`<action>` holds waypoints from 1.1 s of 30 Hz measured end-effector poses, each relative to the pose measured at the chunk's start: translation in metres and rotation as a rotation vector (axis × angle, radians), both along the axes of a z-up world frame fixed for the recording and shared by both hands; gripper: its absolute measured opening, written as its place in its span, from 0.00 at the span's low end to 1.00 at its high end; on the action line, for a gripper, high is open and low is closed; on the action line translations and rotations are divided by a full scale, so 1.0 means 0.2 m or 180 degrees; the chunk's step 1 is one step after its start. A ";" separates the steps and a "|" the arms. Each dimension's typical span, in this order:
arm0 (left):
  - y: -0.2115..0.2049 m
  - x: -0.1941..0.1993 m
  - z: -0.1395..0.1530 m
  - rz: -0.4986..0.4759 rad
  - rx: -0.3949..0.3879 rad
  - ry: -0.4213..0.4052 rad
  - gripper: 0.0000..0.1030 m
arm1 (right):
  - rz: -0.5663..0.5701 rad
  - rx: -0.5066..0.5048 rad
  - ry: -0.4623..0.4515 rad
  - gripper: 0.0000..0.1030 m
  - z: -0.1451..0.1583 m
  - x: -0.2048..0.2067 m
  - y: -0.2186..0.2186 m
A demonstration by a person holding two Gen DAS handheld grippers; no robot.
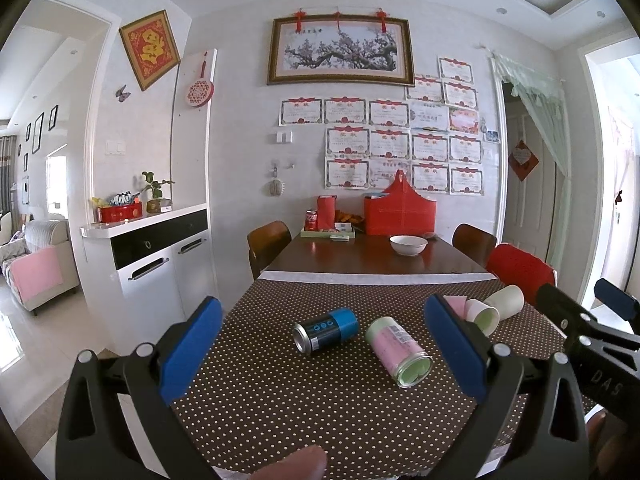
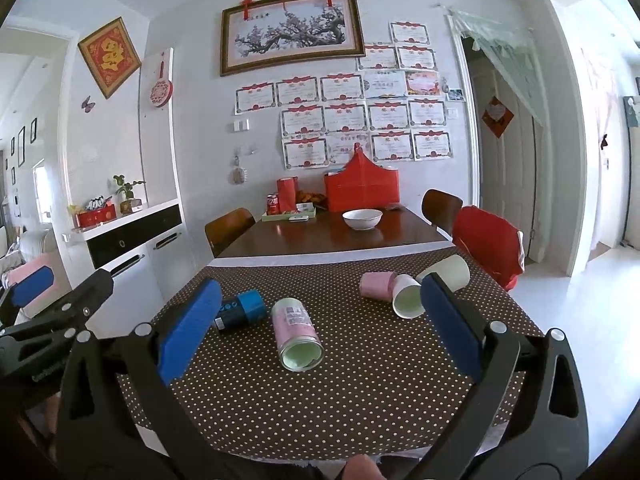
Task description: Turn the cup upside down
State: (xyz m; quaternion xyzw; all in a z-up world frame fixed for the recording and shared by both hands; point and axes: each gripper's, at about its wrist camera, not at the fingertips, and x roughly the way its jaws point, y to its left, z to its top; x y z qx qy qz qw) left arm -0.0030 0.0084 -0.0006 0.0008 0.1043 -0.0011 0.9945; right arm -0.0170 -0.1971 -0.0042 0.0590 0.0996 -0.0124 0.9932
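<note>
Nearest the lens, the left tongs (image 1: 322,344) stand with their blue pads spread wide and nothing between them, held above the near edge of the bench (image 1: 304,412), which wears a brown cloth with pale dots. The right tongs (image 2: 320,324) are likewise spread wide and grip nothing, hovering over the same near edge; from the left wrist view they show at the far right of the picture (image 1: 588,320), and from the right wrist view the left tongs show at the far left (image 2: 56,292). Ahead of both pairs, five cups lie on their sides on the dotted cloth. A pink cup (image 2: 297,334) with a green inside lies near the middle, its mouth turned toward the camera. Just to its left lies a dark cup with a blue band (image 2: 240,309), apart from the pink one. Farther right sits a cluster of three: a small pink cup (image 2: 376,285), a white cup with a green inside (image 2: 407,295) touching it, and a larger white cup (image 2: 450,271) behind, partly hidden by a pad in the right wrist view. Beyond the cloth the bare wood carries a white bowl (image 2: 362,218), a red bag (image 2: 362,186) and a red drinks can (image 2: 273,204) by the far wall.
</note>
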 end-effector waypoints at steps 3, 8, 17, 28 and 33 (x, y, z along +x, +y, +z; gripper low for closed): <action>0.00 0.00 0.00 -0.0007 0.0011 0.0003 0.96 | 0.0001 0.0011 -0.0010 0.94 0.00 0.01 -0.02; 0.00 0.00 -0.01 -0.0004 0.0005 0.0002 0.96 | -0.0011 0.0013 -0.0021 0.94 0.00 0.02 -0.04; 0.02 0.01 -0.03 -0.0007 0.0001 0.0058 0.96 | -0.0007 0.0009 -0.0023 0.94 0.00 0.02 -0.03; 0.02 0.06 -0.05 -0.0002 0.0021 0.0126 0.96 | 0.0017 -0.0009 -0.0005 0.94 -0.02 0.06 -0.02; 0.02 0.07 -0.06 -0.0003 0.0029 0.0136 0.96 | 0.0007 0.0001 -0.0004 0.94 -0.02 0.07 -0.02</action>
